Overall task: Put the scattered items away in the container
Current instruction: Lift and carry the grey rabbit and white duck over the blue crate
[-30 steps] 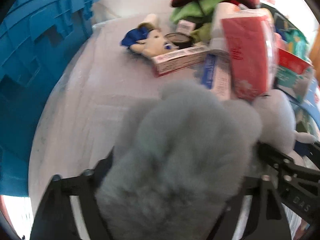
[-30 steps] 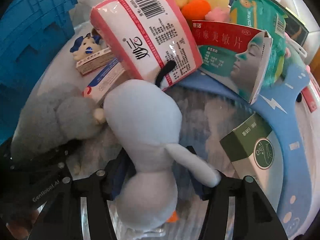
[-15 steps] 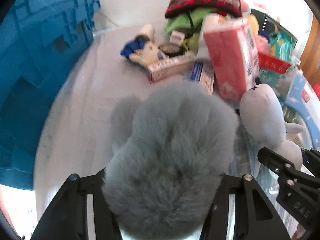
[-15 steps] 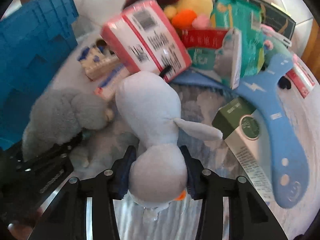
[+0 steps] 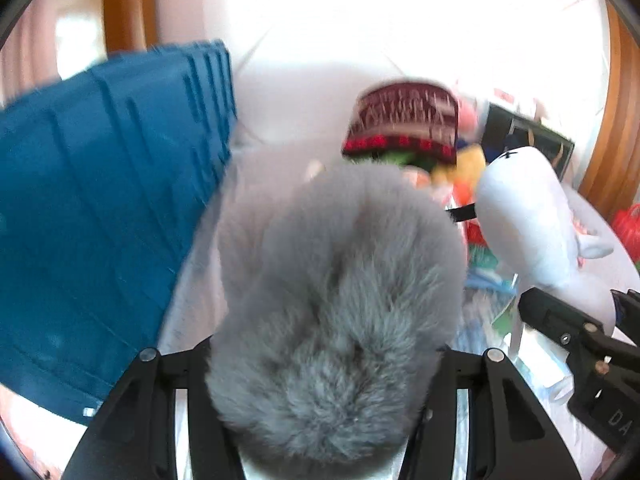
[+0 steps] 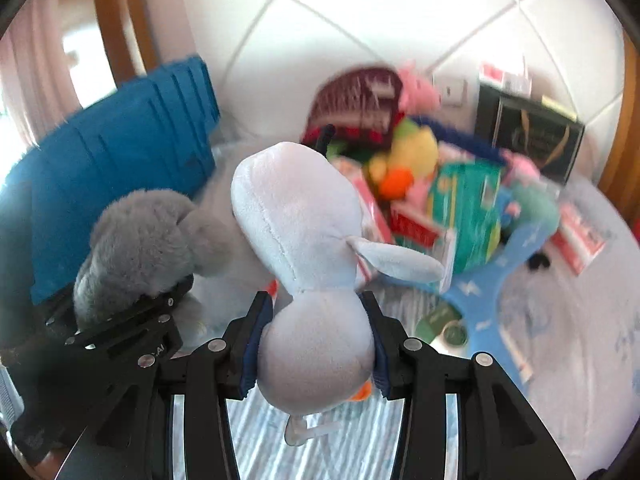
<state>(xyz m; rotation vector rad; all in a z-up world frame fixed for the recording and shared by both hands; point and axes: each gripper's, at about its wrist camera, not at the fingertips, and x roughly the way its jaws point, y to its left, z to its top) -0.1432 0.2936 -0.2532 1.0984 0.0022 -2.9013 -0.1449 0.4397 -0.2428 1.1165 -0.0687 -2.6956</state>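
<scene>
The left gripper [image 5: 320, 364] is clamped on a fluffy grey plush toy [image 5: 332, 300]; the right gripper [image 6: 316, 344] squeezes a pale blue plush whale [image 6: 304, 248]. Both toys hang above the bench [image 6: 580, 320], beside the ribbed blue plastic container [image 5: 100, 208], ahead of piled boxes [image 6: 468, 204].

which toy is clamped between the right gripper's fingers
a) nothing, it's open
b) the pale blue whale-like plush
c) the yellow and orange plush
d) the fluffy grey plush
b: in the right wrist view the right gripper has its blue pads pressed on the narrow part of the pale blue plush, while the fluffy grey plush sits in the left gripper beside it.
</scene>
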